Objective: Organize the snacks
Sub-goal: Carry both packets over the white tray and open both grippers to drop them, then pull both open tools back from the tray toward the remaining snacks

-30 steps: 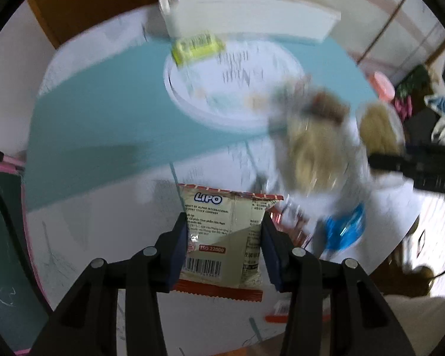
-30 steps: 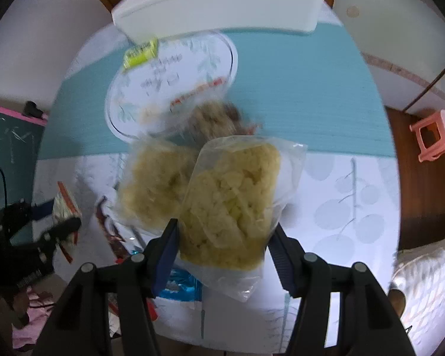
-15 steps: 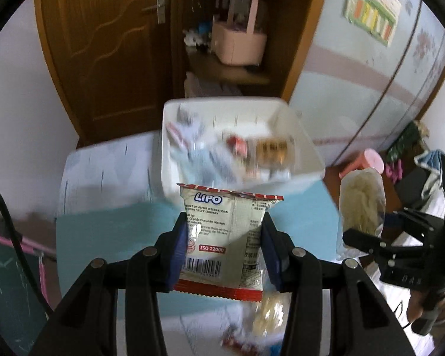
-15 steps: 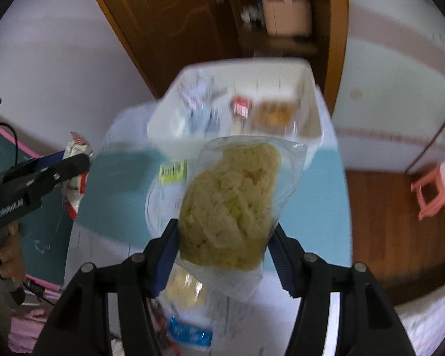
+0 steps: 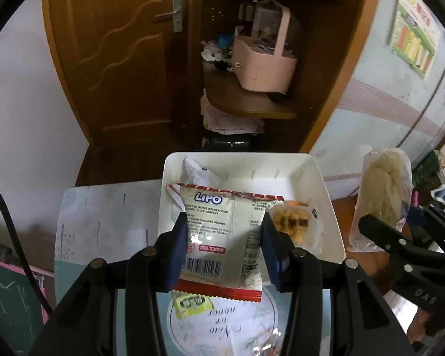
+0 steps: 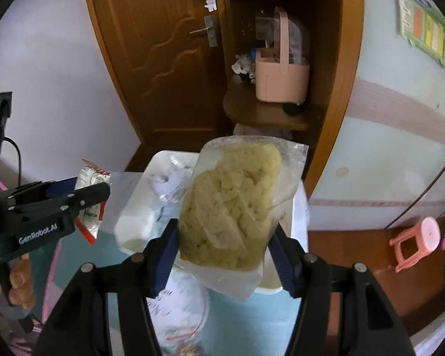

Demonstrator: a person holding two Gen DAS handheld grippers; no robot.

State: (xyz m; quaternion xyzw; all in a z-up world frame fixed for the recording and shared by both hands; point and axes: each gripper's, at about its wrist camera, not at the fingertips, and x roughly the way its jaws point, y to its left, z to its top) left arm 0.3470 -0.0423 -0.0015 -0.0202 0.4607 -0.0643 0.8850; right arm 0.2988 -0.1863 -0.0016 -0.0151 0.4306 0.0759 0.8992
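Pinching a Lipo packet, the left tool hovers level above the white bin.

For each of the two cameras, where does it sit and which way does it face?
Left wrist view: sits on the left tongs, facing forward over the Lipo packet they grip toward the white bin and the door; the right tongs show at right.
Right wrist view: sits on the right tongs, facing the same way over the clear bag; the left tongs and a hand show at left.
Both share the bin, the door and the pink basket.
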